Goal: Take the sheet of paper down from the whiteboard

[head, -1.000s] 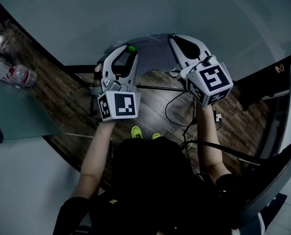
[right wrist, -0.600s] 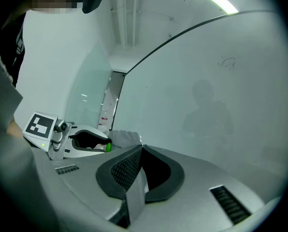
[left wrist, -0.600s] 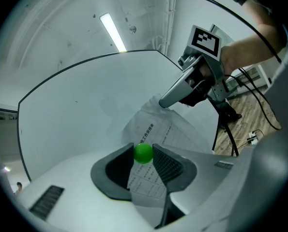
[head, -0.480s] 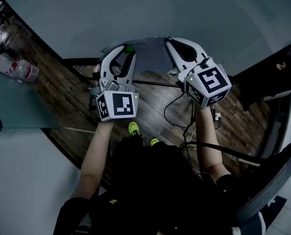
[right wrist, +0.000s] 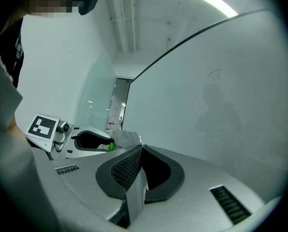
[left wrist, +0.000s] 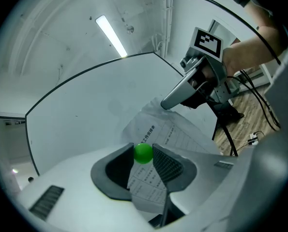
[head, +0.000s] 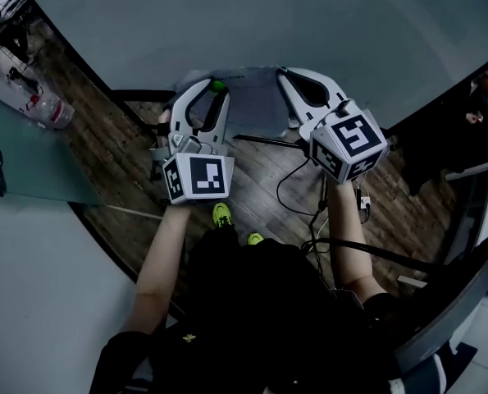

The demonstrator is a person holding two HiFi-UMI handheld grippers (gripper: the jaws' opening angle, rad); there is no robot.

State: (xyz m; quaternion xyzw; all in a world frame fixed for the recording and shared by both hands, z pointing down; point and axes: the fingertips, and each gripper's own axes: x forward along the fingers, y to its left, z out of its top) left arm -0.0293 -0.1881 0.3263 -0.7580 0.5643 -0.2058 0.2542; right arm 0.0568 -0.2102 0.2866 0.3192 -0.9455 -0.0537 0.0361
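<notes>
Upper centre of head view, sheet of paper (head: 253,105) hangs between both grippers, just in front of whiteboard (head: 309,23). Left gripper (head: 211,85) clamped on green ball (left wrist: 143,153) with the sheet; right gripper (right wrist: 139,151) pinches the opposite edge. Paper likely light, floppy, tearable: grip the edges.

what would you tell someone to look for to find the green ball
Start at the big whiteboard filling the top of the head view, then drop to the printed sheet of paper stretched in front of it. At its left end the left hand-held gripper pinches a small green ball between its dark jaws: the one round, bright thing against white paper and grey plastic.
</notes>
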